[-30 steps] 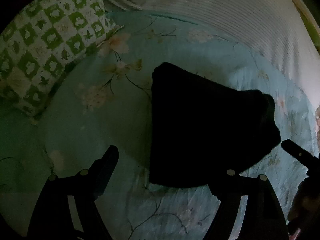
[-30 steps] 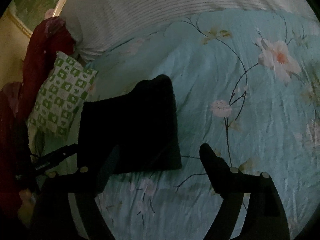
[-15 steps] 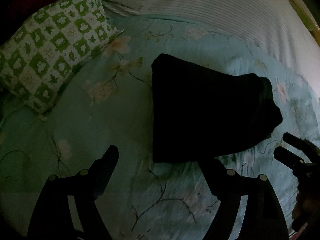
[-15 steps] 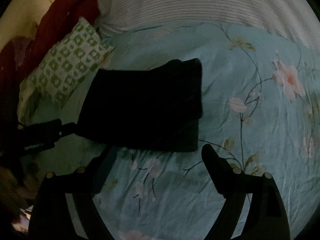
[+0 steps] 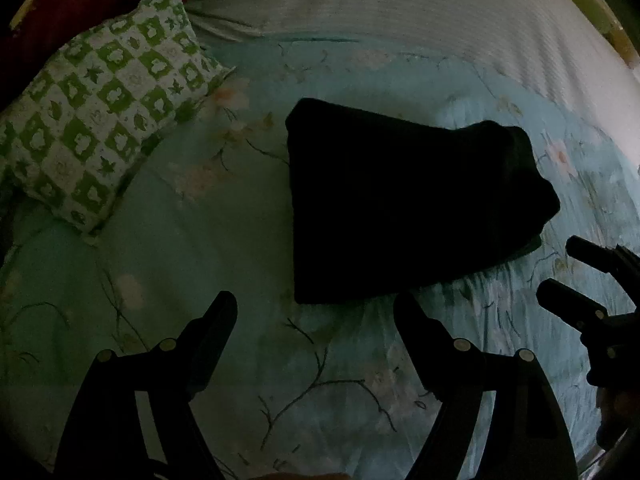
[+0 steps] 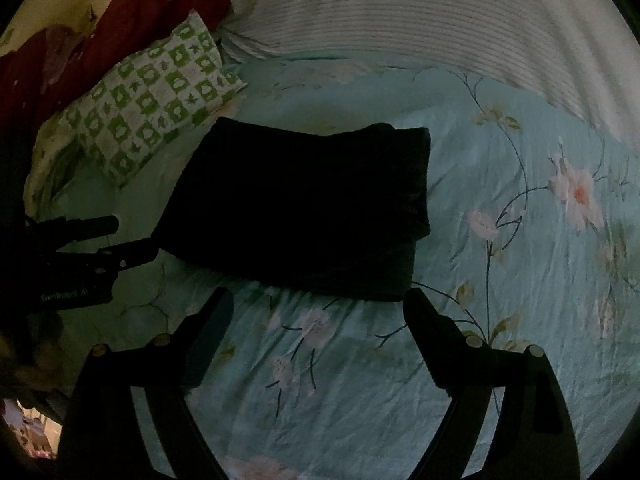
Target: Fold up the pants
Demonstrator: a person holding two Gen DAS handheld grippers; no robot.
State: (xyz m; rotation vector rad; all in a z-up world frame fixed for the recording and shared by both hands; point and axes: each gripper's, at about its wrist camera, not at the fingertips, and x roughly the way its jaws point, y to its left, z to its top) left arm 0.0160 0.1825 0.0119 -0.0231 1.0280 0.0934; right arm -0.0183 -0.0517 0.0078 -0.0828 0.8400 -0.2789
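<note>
Folded pants (image 5: 400, 204) lie beyond the left tool (image 5: 312, 312) (fingers apart).

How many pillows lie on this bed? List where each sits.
1: the green-and-white checked pillow lies at the bed's far left corner, left of the folded black pants, apart from them. More may hide under the red fabric behind it.

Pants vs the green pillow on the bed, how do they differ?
The pants are plain black; the pillow is a green-and-white check with leaf shapes. The pants lie folded into a flat block mid-bed; the pillow is puffed and sits toward the bed's left edge, beside red fabric. Both rest on the floral sheet, untouched by either claw.
</note>
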